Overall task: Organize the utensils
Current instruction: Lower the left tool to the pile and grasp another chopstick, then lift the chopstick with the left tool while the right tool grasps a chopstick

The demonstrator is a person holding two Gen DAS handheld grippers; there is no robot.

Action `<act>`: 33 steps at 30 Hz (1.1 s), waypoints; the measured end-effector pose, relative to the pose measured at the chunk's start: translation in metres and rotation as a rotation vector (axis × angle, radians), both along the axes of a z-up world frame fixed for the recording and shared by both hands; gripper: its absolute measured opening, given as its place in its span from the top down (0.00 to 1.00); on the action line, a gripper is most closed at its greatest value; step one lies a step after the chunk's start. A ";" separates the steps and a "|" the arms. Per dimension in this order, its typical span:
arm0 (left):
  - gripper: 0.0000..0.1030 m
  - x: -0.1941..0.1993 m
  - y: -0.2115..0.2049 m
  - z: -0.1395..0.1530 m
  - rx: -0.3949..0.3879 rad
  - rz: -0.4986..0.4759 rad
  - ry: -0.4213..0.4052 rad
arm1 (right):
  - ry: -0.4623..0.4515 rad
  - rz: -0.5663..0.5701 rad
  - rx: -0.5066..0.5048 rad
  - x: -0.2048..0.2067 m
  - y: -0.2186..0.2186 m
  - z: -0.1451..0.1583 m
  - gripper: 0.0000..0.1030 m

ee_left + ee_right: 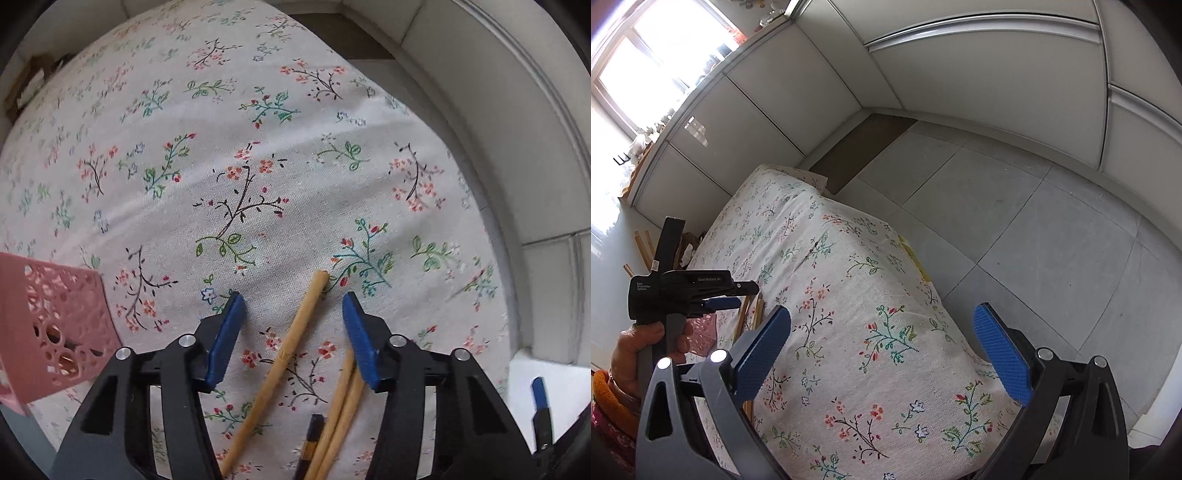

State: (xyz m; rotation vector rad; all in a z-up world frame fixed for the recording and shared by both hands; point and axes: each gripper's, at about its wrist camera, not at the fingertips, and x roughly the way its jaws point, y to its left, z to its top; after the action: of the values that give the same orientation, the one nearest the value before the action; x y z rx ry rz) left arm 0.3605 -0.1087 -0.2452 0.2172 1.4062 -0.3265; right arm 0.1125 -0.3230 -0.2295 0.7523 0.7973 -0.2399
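Several wooden chopsticks (pixel 284 358) lie on the floral tablecloth (pixel 258 155). One lies between the blue pads of my left gripper (pixel 293 301), which is open and low over the table. Two more chopsticks (pixel 341 413) lie by its right finger, with a dark-handled utensil (pixel 314 435) beside them. A pink perforated basket (pixel 51 325) stands at the left edge. My right gripper (pixel 882 325) is open and empty, held above the table's near corner. In the right wrist view the left gripper (pixel 720 302) shows at the left, over the chopsticks (pixel 748 314) and the basket (pixel 701 328).
The table (pixel 831 295) is narrow, with grey tiled floor (pixel 1034 229) to its right and white cabinet walls (pixel 960 74) behind. Wooden sticks (pixel 642 247) lean on the floor at the far left. A window (pixel 646 55) is at upper left.
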 end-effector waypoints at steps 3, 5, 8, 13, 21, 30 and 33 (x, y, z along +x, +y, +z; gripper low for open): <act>0.59 0.001 -0.004 -0.001 0.017 0.004 -0.026 | -0.001 0.001 -0.012 0.000 0.001 0.001 0.06; 0.64 0.000 -0.002 -0.001 0.018 0.012 -0.040 | 0.001 0.004 -0.019 0.000 0.002 0.001 0.06; 0.72 -0.007 0.002 0.002 0.015 -0.005 -0.072 | 0.006 0.002 -0.040 0.002 0.003 0.001 0.06; 0.81 -0.026 0.010 0.004 -0.010 -0.025 -0.116 | 0.024 0.001 -0.053 0.003 0.003 -0.002 0.06; 0.94 -0.048 0.045 0.009 -0.110 0.040 -0.120 | 0.015 0.013 -0.101 0.003 0.009 0.000 0.06; 0.94 -0.123 0.124 0.043 -0.249 0.098 -0.201 | 0.090 0.181 -0.199 0.041 0.065 0.004 0.06; 0.94 -0.149 0.147 0.057 -0.284 0.123 -0.250 | 0.139 0.225 -0.195 0.070 0.086 0.006 0.06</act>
State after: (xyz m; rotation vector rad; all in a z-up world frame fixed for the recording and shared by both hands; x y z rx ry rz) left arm 0.2111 0.0381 -0.1880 -0.0606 1.1065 -0.3790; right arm 0.1827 -0.2366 -0.2232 0.4611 0.9674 -0.1657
